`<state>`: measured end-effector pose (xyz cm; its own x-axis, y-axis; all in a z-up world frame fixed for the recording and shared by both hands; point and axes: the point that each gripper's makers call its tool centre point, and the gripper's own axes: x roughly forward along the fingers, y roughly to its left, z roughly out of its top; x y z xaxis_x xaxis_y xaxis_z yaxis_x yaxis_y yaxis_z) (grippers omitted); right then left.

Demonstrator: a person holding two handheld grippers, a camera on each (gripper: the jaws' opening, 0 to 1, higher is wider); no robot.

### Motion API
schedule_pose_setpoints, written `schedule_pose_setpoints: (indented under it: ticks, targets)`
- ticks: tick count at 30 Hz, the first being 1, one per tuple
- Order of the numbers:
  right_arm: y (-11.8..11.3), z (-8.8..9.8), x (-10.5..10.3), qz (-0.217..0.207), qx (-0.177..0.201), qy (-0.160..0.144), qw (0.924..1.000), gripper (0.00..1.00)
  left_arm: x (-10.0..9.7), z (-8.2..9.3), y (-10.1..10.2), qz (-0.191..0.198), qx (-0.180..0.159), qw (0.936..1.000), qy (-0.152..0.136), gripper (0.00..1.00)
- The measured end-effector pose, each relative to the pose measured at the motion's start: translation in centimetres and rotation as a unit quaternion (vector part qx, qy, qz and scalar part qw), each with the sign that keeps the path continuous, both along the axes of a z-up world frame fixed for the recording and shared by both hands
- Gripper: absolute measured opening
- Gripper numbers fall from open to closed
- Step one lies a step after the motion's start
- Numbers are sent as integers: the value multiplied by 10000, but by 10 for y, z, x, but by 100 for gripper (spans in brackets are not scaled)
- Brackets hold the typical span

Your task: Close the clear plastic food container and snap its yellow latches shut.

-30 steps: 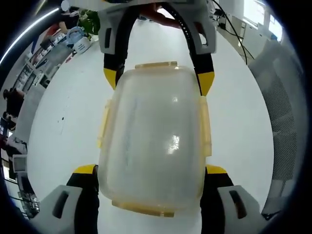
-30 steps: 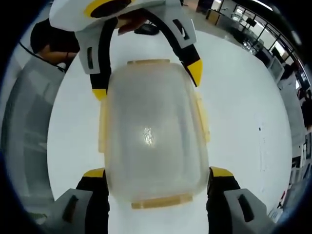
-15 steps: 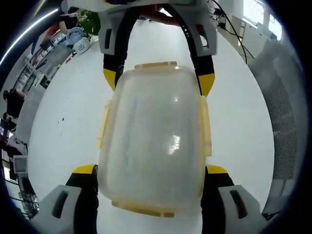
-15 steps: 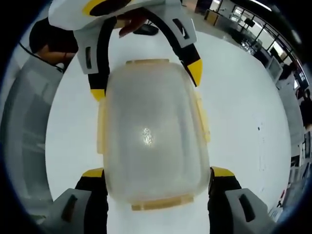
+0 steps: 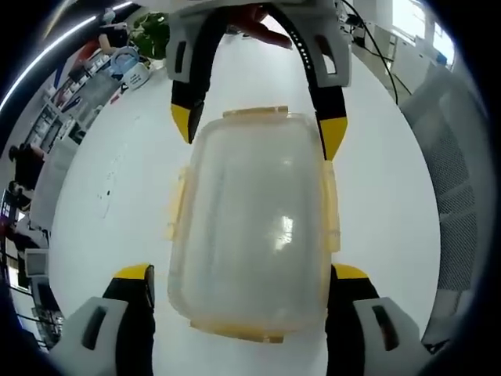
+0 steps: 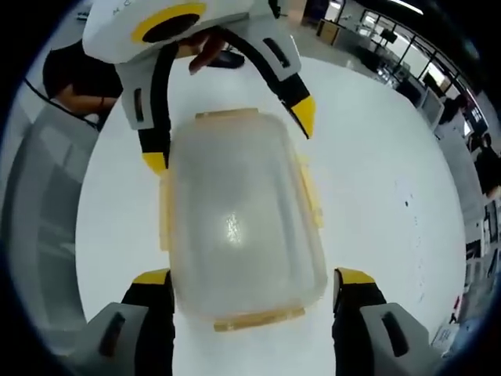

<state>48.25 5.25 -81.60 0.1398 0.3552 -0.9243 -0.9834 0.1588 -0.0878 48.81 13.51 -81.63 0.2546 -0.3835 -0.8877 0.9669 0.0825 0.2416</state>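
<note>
The clear plastic container [image 5: 254,227] lies on the white table [image 5: 391,180] with its lid on and yellow latches [image 5: 333,207] along its sides and ends. I cannot tell whether the latches are snapped down. My left gripper [image 5: 241,274] is open, one jaw on each side of the container's near end. At the far end my right gripper [image 5: 258,129] is open too, its yellow tips just outside the corners. In the right gripper view the same container [image 6: 235,219] sits between the right gripper [image 6: 246,278] and the left gripper [image 6: 228,139].
A grey mesh chair [image 5: 458,204] stands beside the table, also seen as the chair [image 6: 39,219] in the right gripper view. A person's hand [image 5: 258,16] holds the far gripper. Shelves and people [image 5: 47,125] are far off past the table's edge.
Both views have drawn back a little, so the container looks smaller. The far gripper's yellow tips now stand slightly clear of the container's corners instead of against them.
</note>
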Motion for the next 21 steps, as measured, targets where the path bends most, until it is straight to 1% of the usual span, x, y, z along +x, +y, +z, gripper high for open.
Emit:
schedule_pose_setpoints:
  ticks: [2, 4, 7, 9, 13, 21]
  targets:
    - [-1, 1, -1, -10, 17, -44, 10000, 88, 3, 3, 3, 25, 35, 9999, -113, 95]
    - [-1, 3, -2, -48, 31, -59, 10000, 89, 2, 4, 5, 90, -10, 9999, -83, 95]
    - [-2, 4, -4, -78, 63, -80, 9999, 90, -1, 5, 9, 136, 25, 9999, -54, 95]
    - [-3, 5, -6, -134, 94, -88, 9998, 91, -2, 7, 11, 172, 19, 9998, -98, 95]
    - [-4, 8, -8, -237, 169, -134, 9995, 93, -6, 10, 13, 362, -82, 9993, -50, 95]
    - [-10, 15, -19, -339, 221, -241, 9989, 97, -15, 20, 17, 427, -93, 9989, -167, 96]
